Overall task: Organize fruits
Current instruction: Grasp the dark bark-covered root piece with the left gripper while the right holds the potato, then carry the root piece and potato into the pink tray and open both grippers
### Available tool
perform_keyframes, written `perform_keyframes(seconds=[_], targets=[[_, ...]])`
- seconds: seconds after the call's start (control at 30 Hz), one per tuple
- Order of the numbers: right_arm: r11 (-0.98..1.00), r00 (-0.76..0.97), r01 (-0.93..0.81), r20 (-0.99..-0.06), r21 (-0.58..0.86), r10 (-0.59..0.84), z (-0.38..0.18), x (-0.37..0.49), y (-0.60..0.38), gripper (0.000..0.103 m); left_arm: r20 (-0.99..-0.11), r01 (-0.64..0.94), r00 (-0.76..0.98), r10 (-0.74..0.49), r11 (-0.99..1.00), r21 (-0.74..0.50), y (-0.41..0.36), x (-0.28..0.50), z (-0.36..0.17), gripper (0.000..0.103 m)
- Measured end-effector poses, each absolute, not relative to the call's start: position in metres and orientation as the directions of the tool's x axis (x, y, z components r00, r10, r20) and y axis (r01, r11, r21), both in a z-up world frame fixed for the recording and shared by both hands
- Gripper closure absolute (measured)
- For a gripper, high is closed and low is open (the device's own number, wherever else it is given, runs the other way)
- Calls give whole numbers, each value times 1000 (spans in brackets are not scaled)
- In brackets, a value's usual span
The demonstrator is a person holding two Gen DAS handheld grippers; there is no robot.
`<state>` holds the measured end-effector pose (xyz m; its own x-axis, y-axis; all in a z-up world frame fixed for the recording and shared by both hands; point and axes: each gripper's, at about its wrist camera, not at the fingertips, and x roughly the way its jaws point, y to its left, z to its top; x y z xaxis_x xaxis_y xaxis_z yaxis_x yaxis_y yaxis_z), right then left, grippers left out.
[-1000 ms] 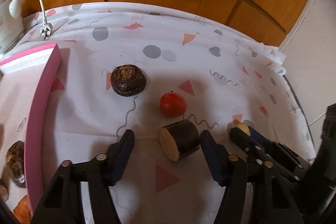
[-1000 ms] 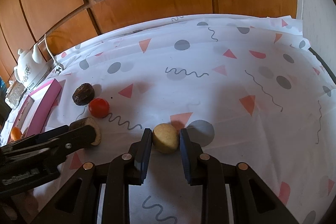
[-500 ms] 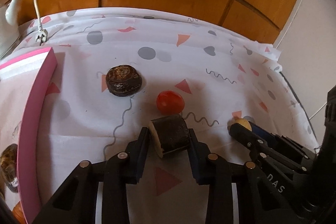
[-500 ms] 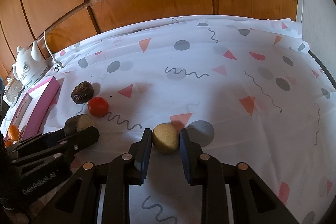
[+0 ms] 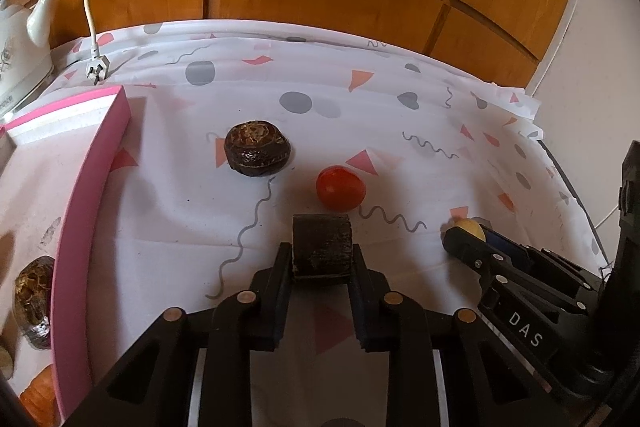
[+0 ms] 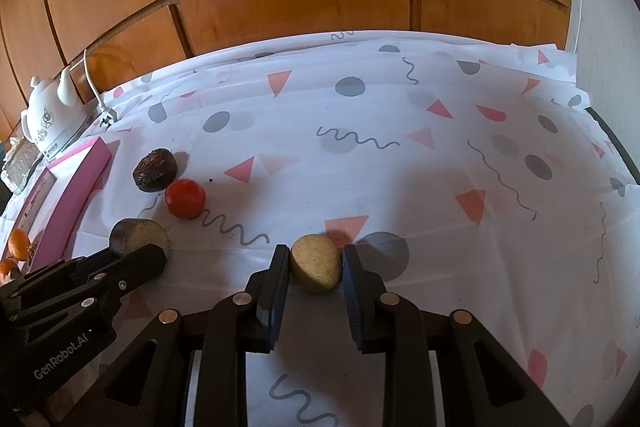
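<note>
The left gripper (image 5: 322,259) clamps the dark log (image 5: 322,247) between its fingers; a tomato (image 5: 340,187) sits just beyond. The right gripper (image 6: 315,269) pinches the potato (image 6: 315,262).

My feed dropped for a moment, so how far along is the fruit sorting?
Done: a few pieces already lie in the pink box. In hand: the left gripper is shut on the dark cut log, the right gripper on the tan fruit, both still on the tablecloth. Left: the tomato and dark brown fruit.
</note>
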<state>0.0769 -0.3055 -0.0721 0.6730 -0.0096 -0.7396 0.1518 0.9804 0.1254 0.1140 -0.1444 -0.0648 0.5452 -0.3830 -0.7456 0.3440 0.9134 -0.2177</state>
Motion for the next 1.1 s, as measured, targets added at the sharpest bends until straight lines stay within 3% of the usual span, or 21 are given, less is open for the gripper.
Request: perform_keyframes(seconds=[0.33, 0.6, 0.83, 1.1], targets=[[985, 665, 147, -746, 95, -28, -71, 78, -302, 77, -745, 334, 578, -333, 930, -156, -128, 93, -57, 77], [988, 660, 142, -749, 60, -50, -70, 77, -298, 77, -701, 333, 610, -370, 922, -197, -104, 75, -31, 77], [992, 671, 103, -741, 68, -18, -63, 69, -286, 78, -646, 320, 673, -361, 929, -187, -73, 61, -1, 77], [995, 662, 41, -749, 92, 42, -66, 60, -261, 78, -641, 252, 696, -324, 946, -205, -35, 57, 6, 77]])
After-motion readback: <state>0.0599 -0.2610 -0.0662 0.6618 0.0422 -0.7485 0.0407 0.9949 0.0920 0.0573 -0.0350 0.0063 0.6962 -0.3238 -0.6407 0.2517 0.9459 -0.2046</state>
